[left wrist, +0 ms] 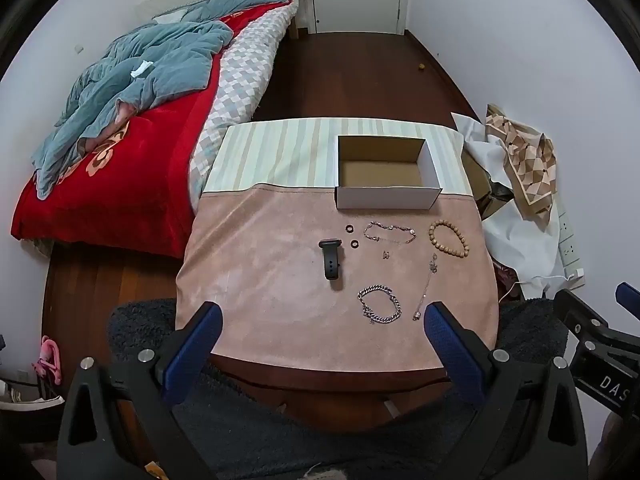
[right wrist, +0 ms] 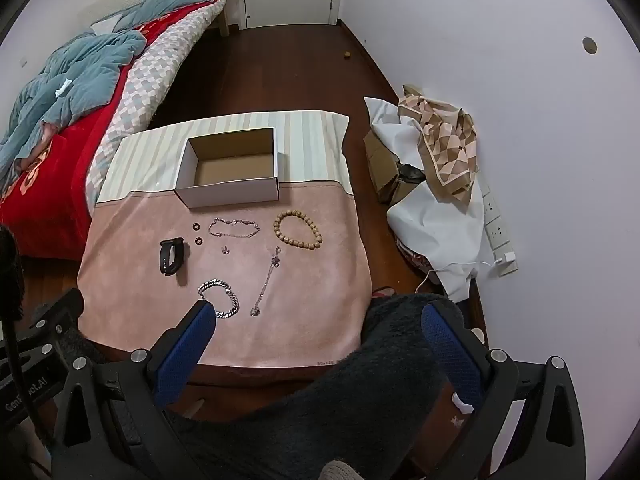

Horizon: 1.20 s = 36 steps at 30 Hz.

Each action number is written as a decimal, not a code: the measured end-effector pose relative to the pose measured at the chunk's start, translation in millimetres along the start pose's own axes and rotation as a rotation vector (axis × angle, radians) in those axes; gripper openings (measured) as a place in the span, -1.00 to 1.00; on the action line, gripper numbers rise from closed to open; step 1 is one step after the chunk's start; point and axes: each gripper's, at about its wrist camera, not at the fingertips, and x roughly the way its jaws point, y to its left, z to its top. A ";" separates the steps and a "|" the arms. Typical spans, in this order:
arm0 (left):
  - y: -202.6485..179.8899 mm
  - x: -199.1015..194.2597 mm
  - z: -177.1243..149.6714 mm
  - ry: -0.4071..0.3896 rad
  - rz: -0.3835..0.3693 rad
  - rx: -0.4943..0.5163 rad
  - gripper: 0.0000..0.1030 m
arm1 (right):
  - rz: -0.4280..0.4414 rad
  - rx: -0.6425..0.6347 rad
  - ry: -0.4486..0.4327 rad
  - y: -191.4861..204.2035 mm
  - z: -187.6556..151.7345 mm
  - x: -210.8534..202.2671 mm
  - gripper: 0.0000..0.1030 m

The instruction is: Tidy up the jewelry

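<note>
An empty white cardboard box (left wrist: 387, 196) (right wrist: 236, 194) stands at the back of a small table under a pink cloth (left wrist: 260, 280) (right wrist: 320, 300). In front of it lie a black watch band (left wrist: 331, 259) (right wrist: 171, 257), two dark rings (left wrist: 350, 228) (right wrist: 196, 227), a thin pinkish chain bracelet (left wrist: 389, 233) (right wrist: 234, 227), a wooden bead bracelet (left wrist: 448, 238) (right wrist: 298, 229), a silver curb chain (left wrist: 380, 304) (right wrist: 220, 294) and a long thin chain (left wrist: 427, 286) (right wrist: 267, 280). My left gripper (left wrist: 323, 314) hangs open above the near table edge. My right gripper (right wrist: 318, 314) is open too, off the table's near right corner, holding nothing.
A bed with a red cover and blue quilt (left wrist: 132, 92) (right wrist: 60, 88) runs along the left. A pile of white cloth and a patterned scarf (left wrist: 524, 160) (right wrist: 444, 148) lies by the right wall, next to a power strip (right wrist: 496, 220). A dark fuzzy-clad leg (right wrist: 340, 392) is below.
</note>
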 end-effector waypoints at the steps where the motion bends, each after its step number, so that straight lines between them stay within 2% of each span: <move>1: 0.4 -0.3 -0.1 -0.001 -0.001 -0.001 1.00 | -0.004 -0.002 0.003 0.4 0.0 0.0 1.00; 13: -0.2 1.5 0.8 0.002 0.014 0.005 1.00 | 0.001 -0.005 -0.001 1.5 -0.2 -2.3 1.00; 22: 19.9 -8.2 0.1 -0.007 0.013 0.009 1.00 | 0.003 -0.014 -0.012 5.8 -4.1 -6.6 1.00; 24: 9.9 -9.5 -3.3 -0.012 0.023 0.010 1.00 | 0.003 -0.014 -0.012 6.7 -3.7 -6.9 1.00; 36: 4.7 -10.7 -3.2 -0.018 0.020 0.014 1.00 | 0.002 -0.015 -0.016 2.7 -3.9 -10.8 1.00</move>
